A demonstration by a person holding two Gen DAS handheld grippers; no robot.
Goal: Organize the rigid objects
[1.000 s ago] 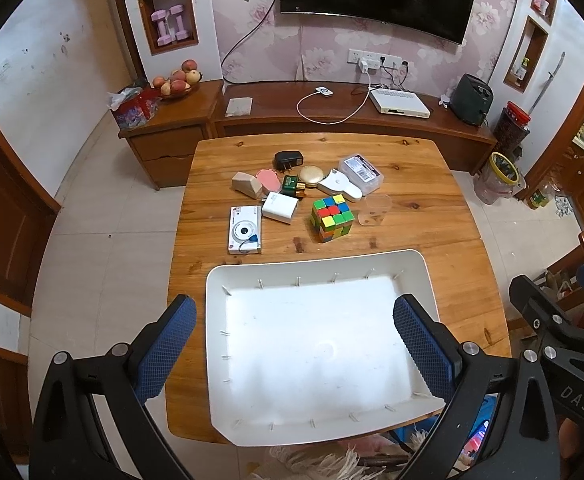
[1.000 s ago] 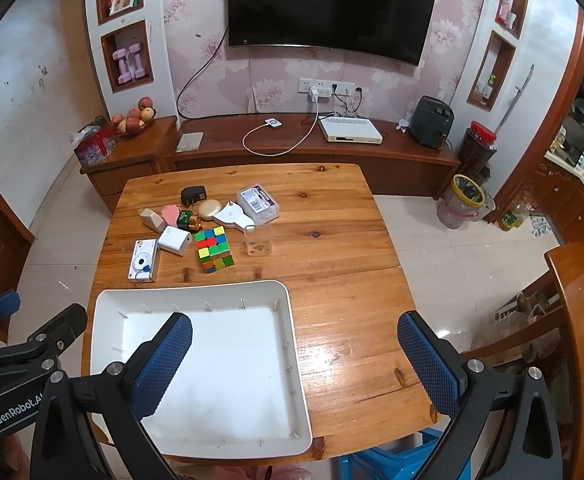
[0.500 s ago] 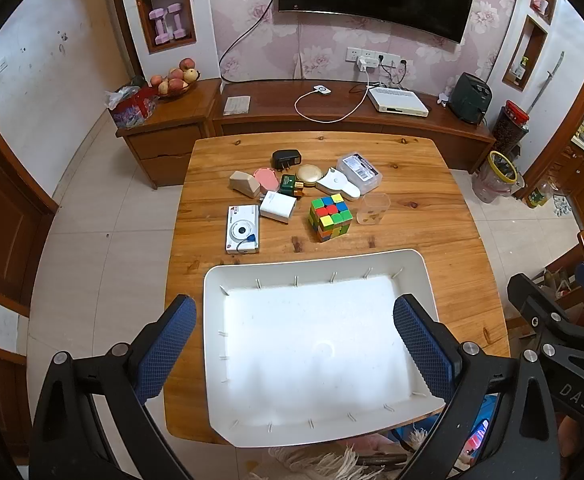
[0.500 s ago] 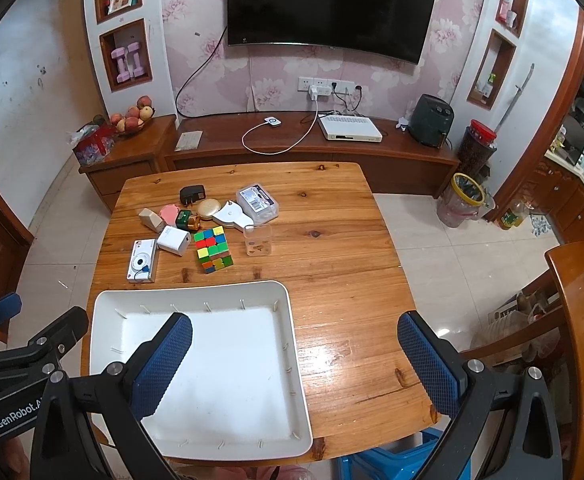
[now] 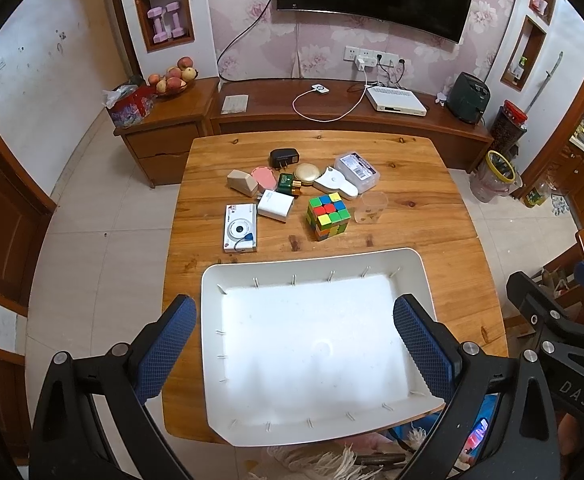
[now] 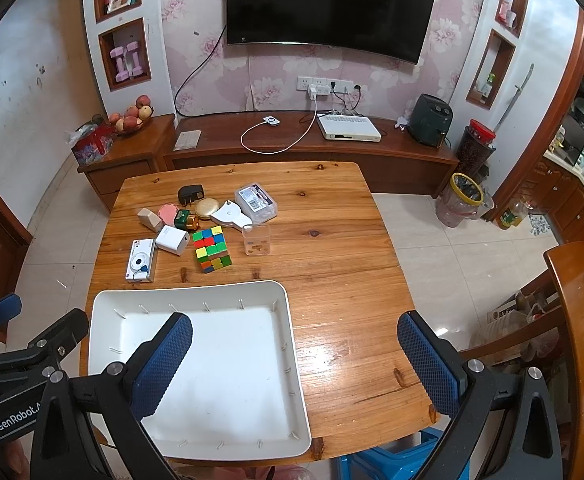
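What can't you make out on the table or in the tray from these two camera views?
- White tray: its near right corner is hidden behind the left gripper finger in the left wrist view.
- Clear cup: the small brown bits inside are too small to identify.
- Clear box: its label print is too small to read.
- Table: its near edge is hidden by the right gripper.

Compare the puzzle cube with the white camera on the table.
The puzzle cube is a blocky, multicoloured cube; the white camera is a flat white slab lying face up. The cube sits near the table's middle, the camera nearer its left edge. Both rest on the wooden table beyond the white tray, neither inside it.
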